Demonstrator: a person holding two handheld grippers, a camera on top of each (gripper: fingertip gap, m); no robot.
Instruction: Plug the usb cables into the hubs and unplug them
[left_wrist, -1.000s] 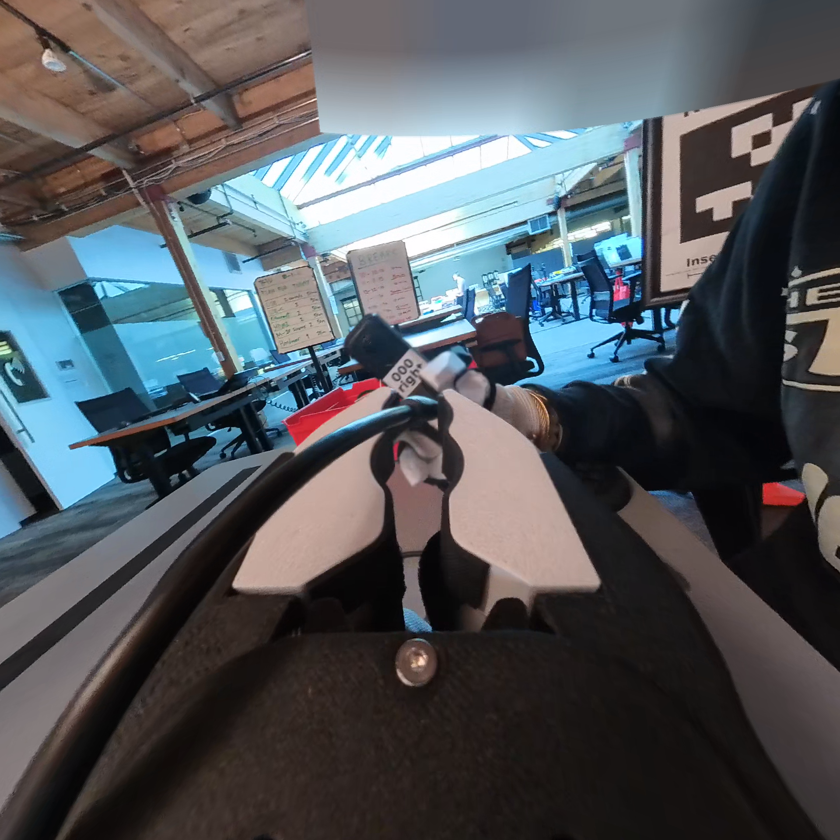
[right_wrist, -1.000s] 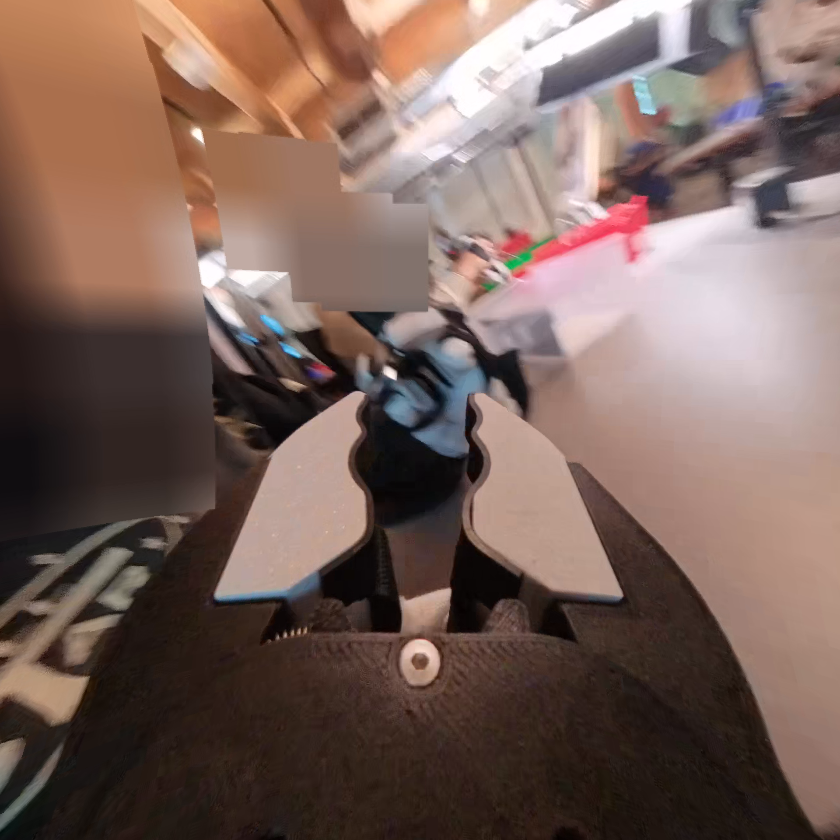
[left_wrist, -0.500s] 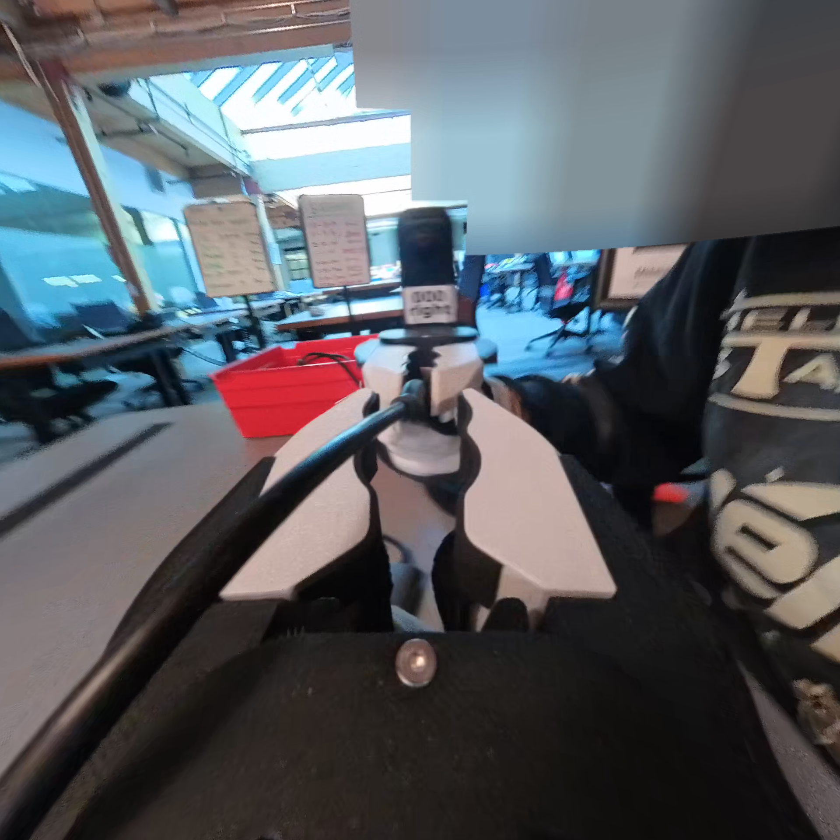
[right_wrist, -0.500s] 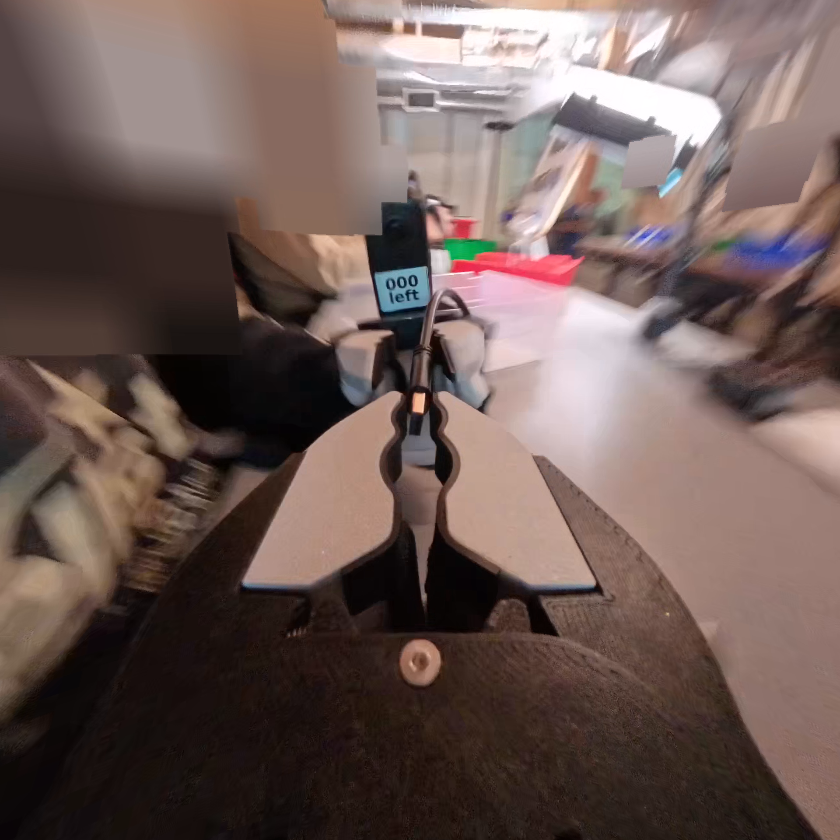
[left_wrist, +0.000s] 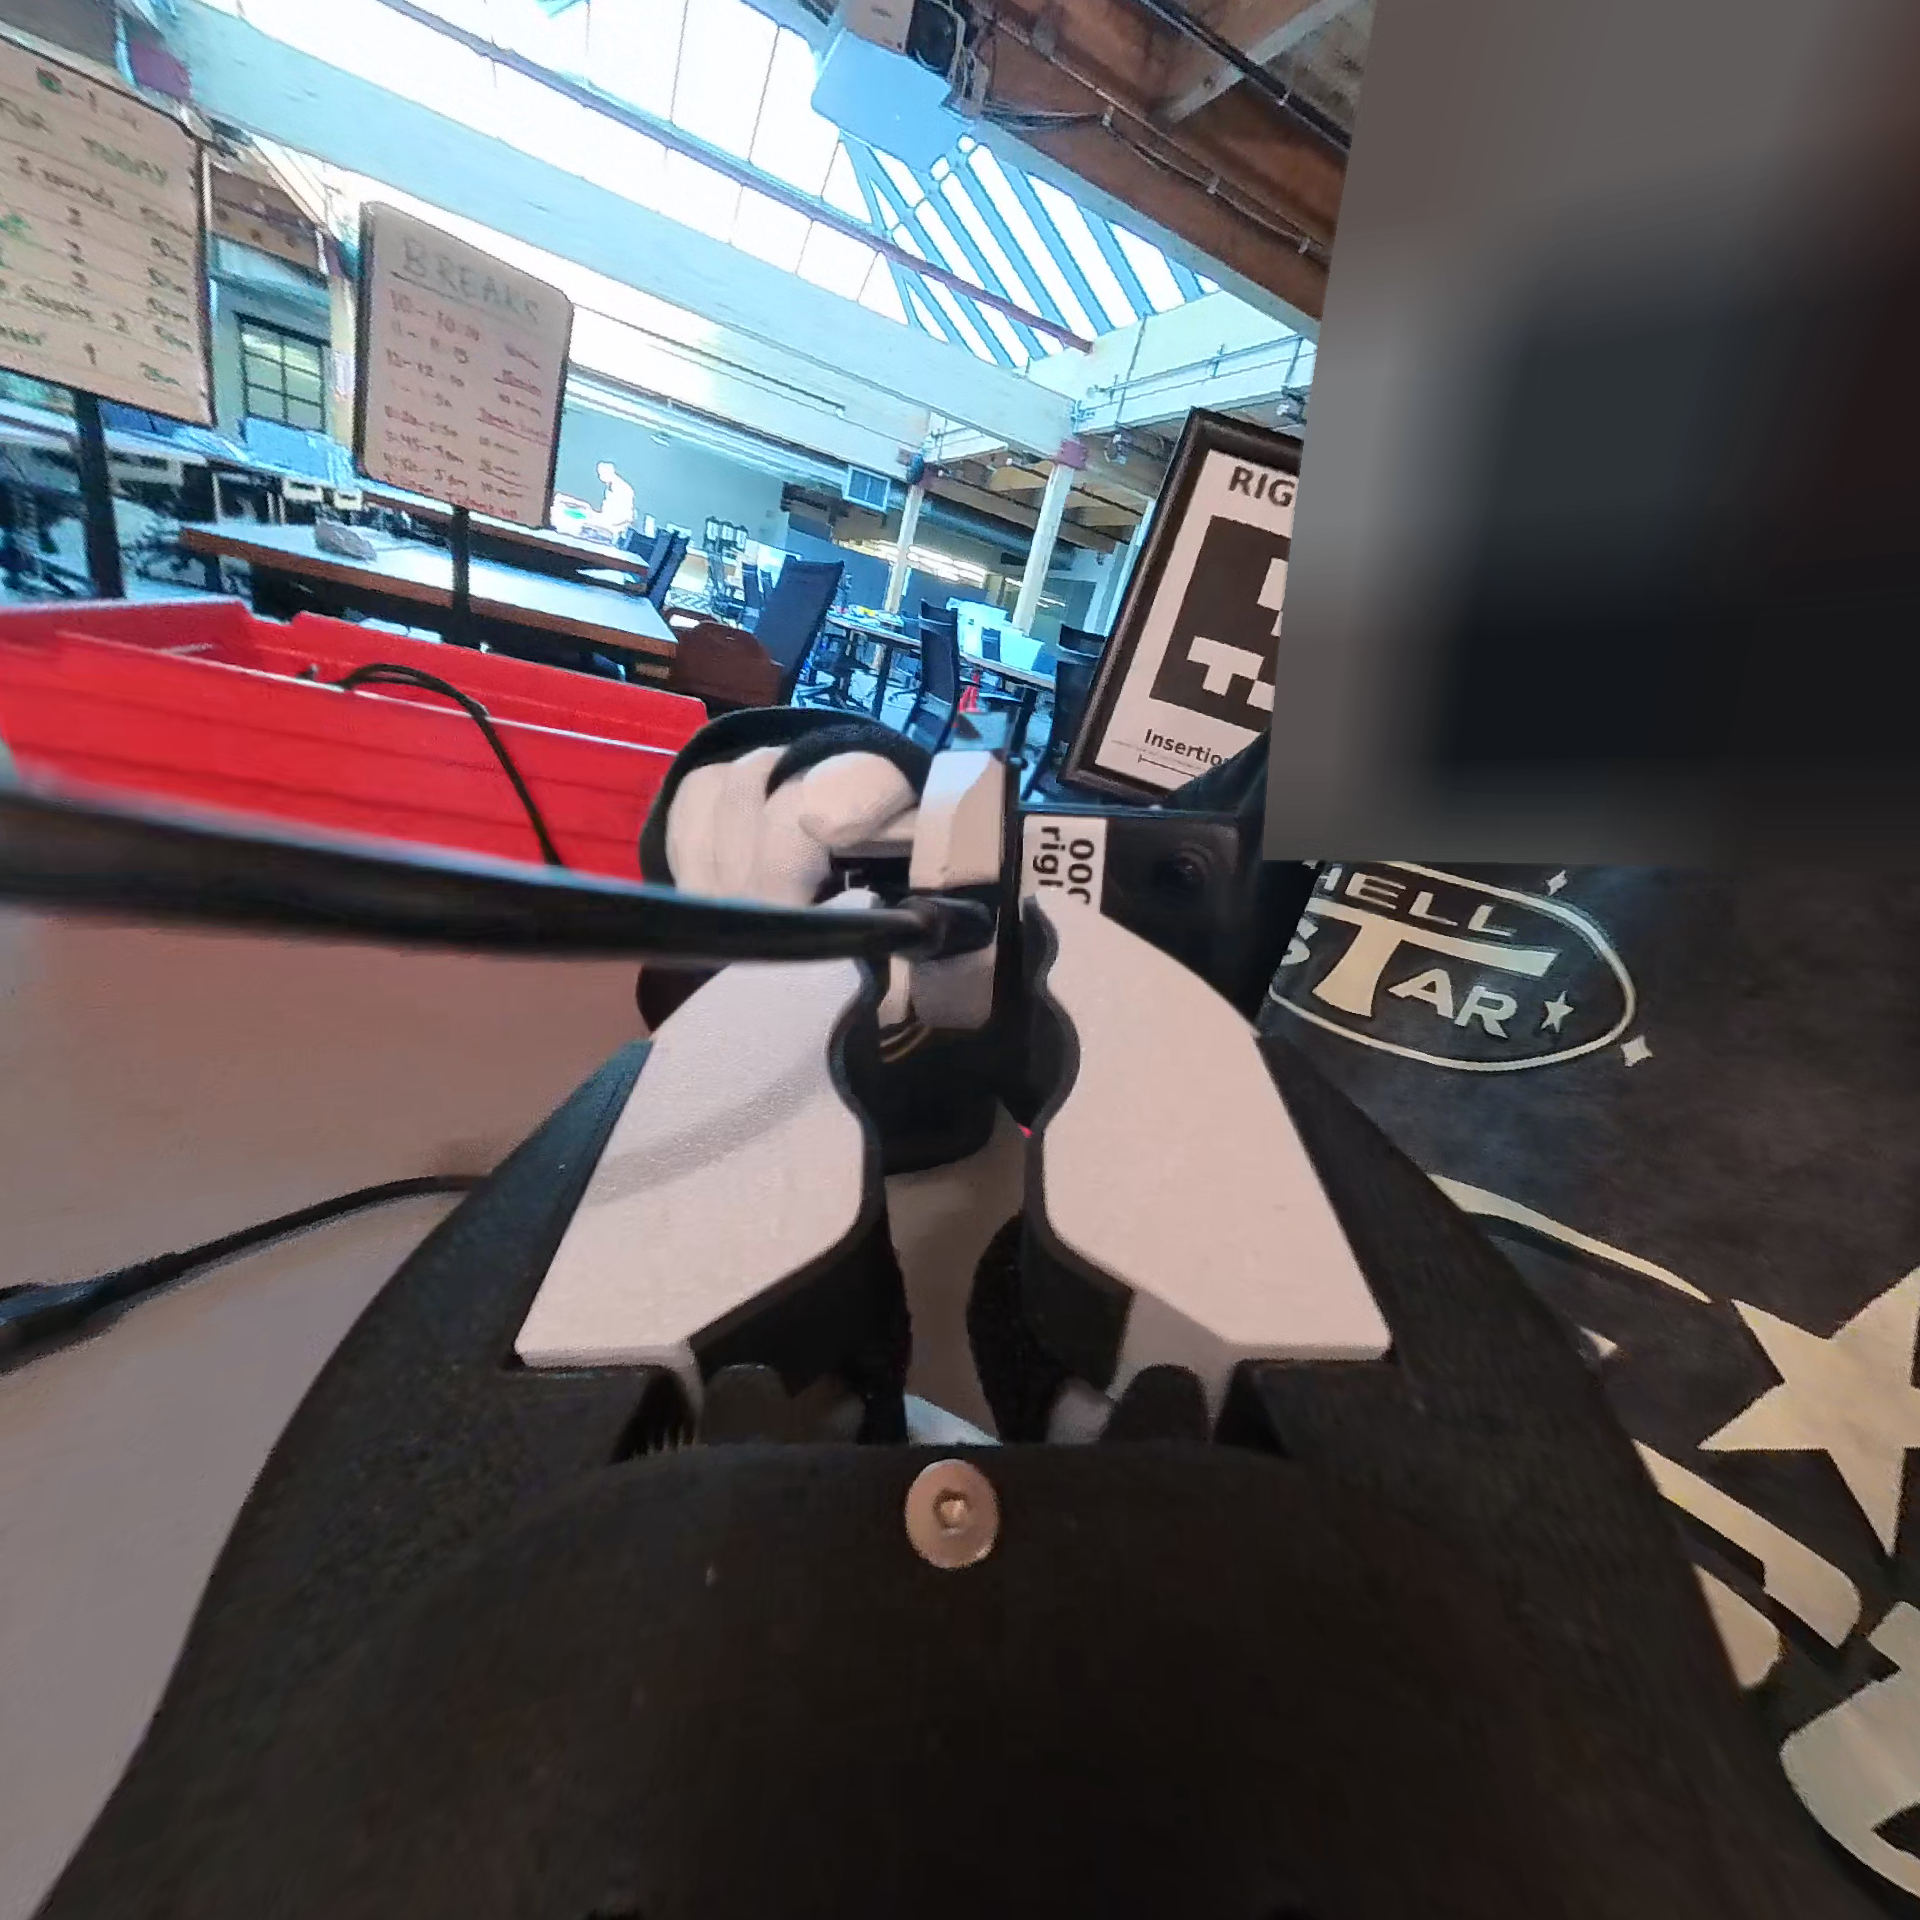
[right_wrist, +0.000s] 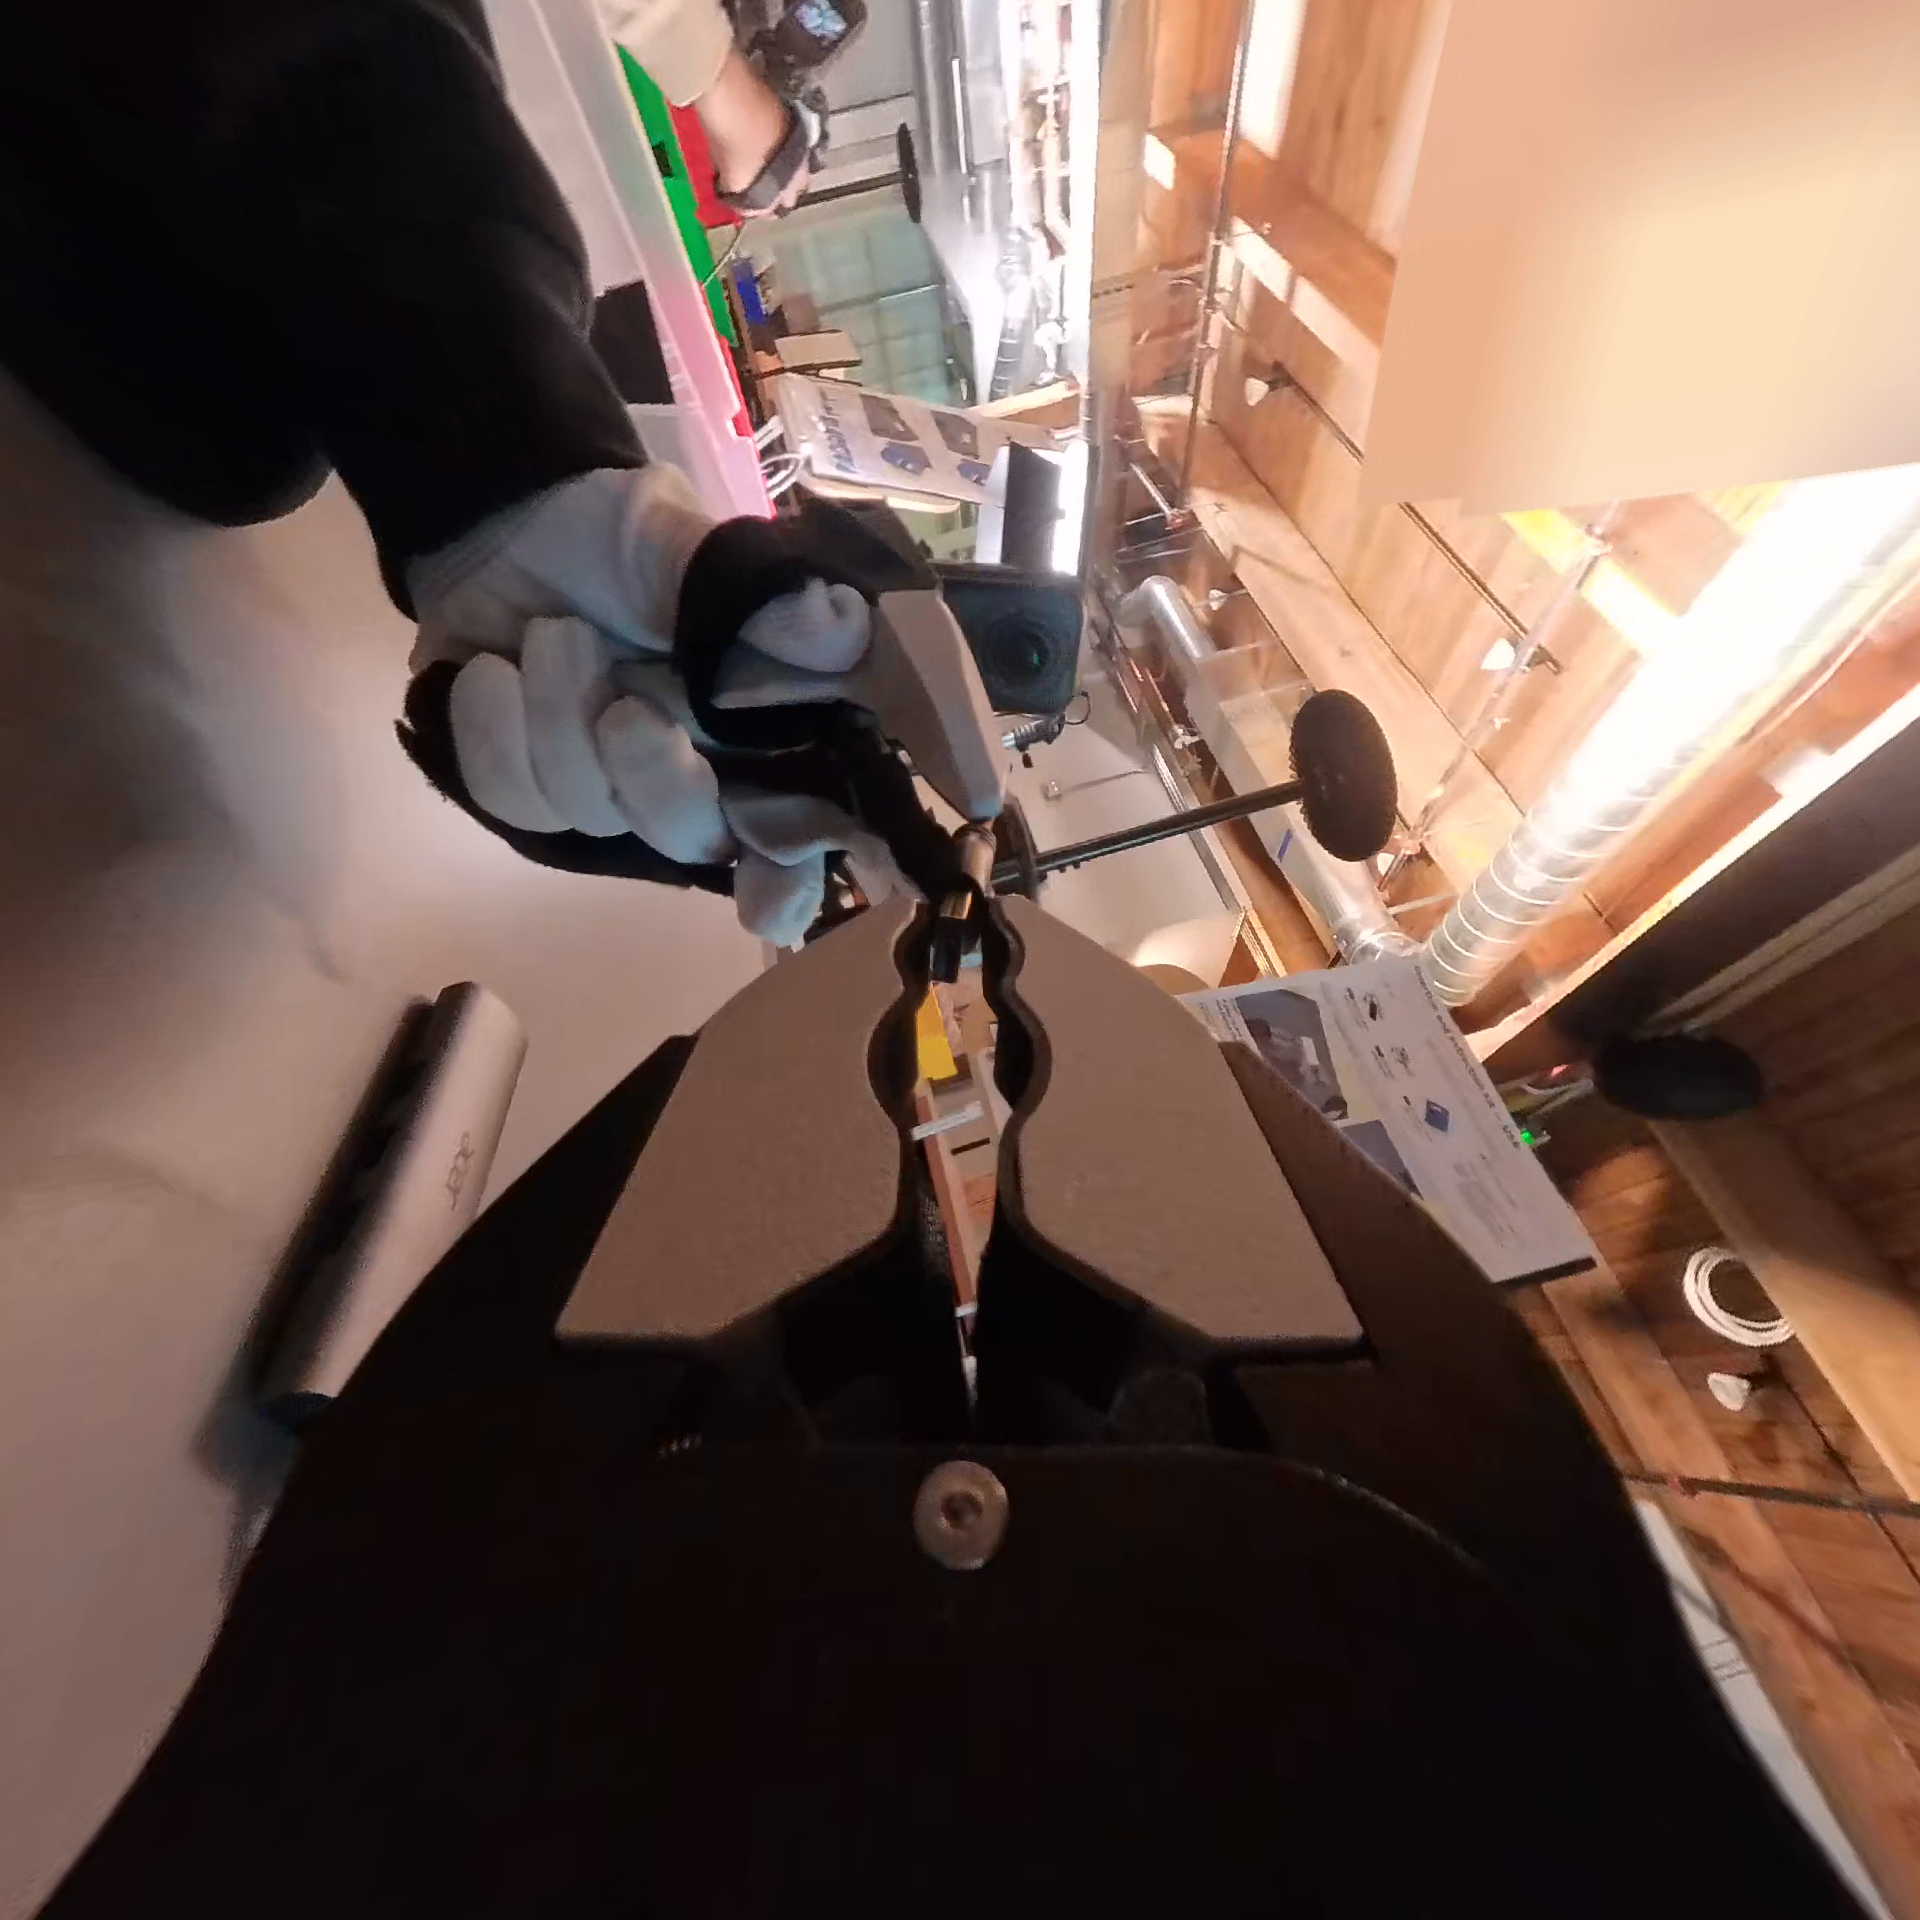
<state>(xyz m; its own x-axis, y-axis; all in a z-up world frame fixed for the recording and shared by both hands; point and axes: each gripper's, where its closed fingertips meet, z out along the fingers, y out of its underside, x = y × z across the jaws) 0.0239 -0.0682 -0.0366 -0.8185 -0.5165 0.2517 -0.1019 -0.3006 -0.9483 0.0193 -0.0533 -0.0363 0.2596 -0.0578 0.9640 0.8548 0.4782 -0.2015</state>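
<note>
A black usb cable runs in from the left to my left gripper, which is shut on it near its end. My right gripper faces the left one tip to tip and is shut on the cable's black plug. The right wrist view is rolled on its side. The right gripper shows in the left wrist view, held by a white-gloved hand. The left gripper shows in the right wrist view, also in a gloved hand. A silver hub lies on the table, apart from both grippers.
A red bin stands on the grey table behind the grippers, and a second black cable lies on the table at the left. A framed marker sign stands behind. The person's dark shirt fills the right side. Left and right tips are no more than a few centimetres apart. The silver hub is about 12 cm from both grippers' fingertips.
My right gripper went from open and empty to shut on the plug held out by my left gripper, and it has rolled onto its side. The two grippers have come together.
</note>
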